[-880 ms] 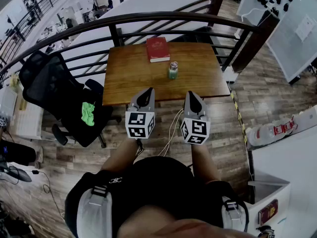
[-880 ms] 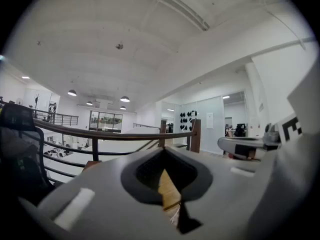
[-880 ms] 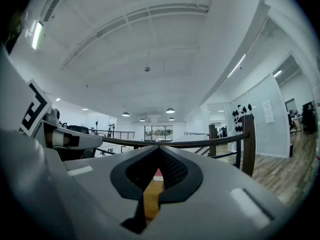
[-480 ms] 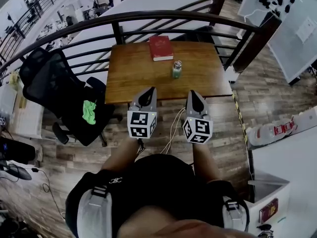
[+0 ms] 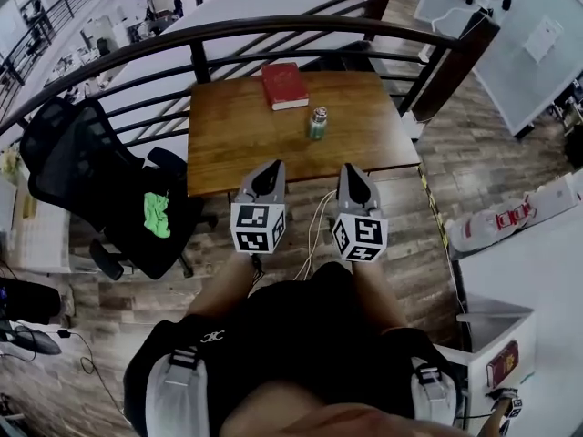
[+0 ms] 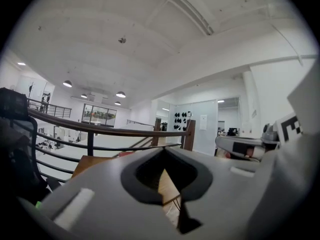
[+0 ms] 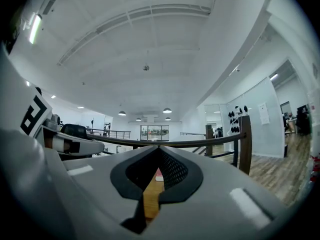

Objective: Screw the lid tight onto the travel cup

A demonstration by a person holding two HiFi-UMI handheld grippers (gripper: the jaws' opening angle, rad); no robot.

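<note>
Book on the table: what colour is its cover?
The book is red, best seen in the head view.

Left gripper [image 5: 271, 167] and right gripper [image 5: 351, 169] level (jaws together, empty).

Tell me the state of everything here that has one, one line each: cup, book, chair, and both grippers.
Travel cup: upright on the table, lid on top; tightness can't be told.
Red book: closed, flat on the table.
Left gripper: jaws shut, empty, away from the cup.
Right gripper: jaws shut, empty, away from the cup.
Office chair: unoccupied, green cloth on its seat.
</note>
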